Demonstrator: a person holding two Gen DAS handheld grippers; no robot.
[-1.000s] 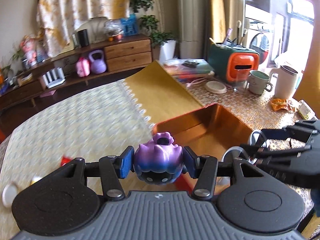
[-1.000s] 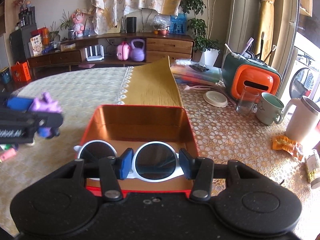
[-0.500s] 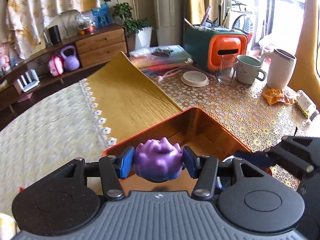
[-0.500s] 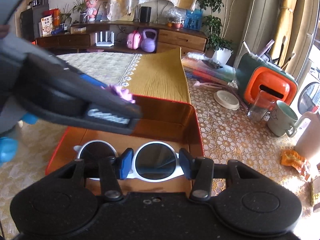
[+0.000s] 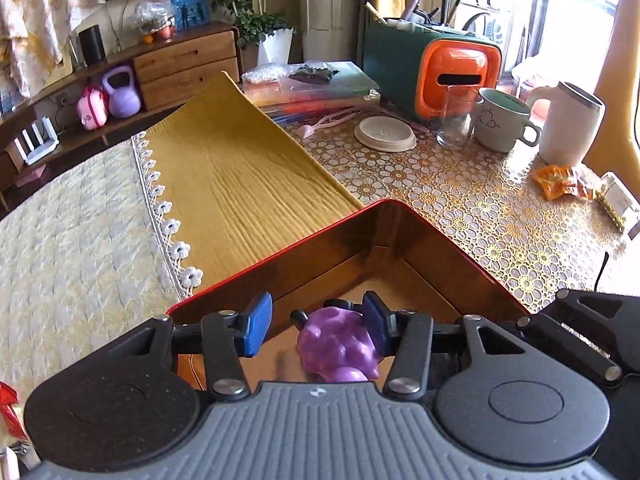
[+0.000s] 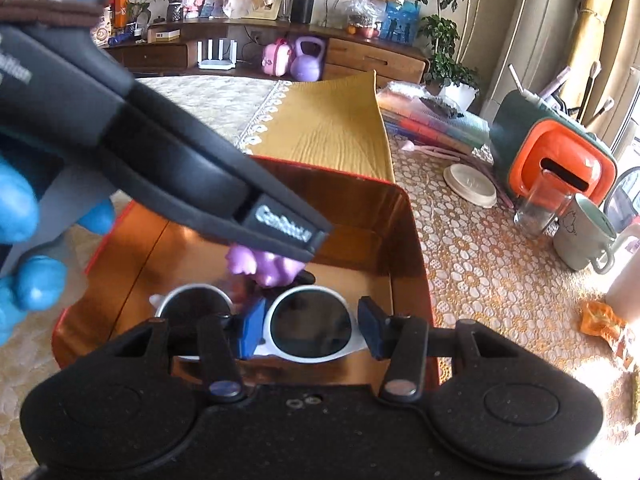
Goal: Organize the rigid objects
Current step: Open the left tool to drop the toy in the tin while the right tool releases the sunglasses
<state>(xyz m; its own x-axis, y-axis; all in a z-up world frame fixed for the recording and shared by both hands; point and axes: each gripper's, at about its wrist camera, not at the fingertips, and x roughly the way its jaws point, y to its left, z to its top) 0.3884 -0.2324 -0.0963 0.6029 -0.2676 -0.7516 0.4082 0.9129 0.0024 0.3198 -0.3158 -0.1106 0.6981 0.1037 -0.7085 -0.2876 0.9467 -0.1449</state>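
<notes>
One purple toy (image 5: 338, 350), one sunglasses pair (image 6: 280, 322), one red tin (image 5: 452, 236), two grippers

Left gripper (image 5: 316, 328) fingers spread wide; right gripper (image 6: 310, 330) fingers parted, angled downward.

We saw a home living room: a wooden sideboard (image 5: 184, 64), potted plants (image 5: 256, 28), curtains (image 5: 48, 12), and mugs (image 5: 506, 120) on a lace-patterned table (image 5: 460, 208).
</notes>
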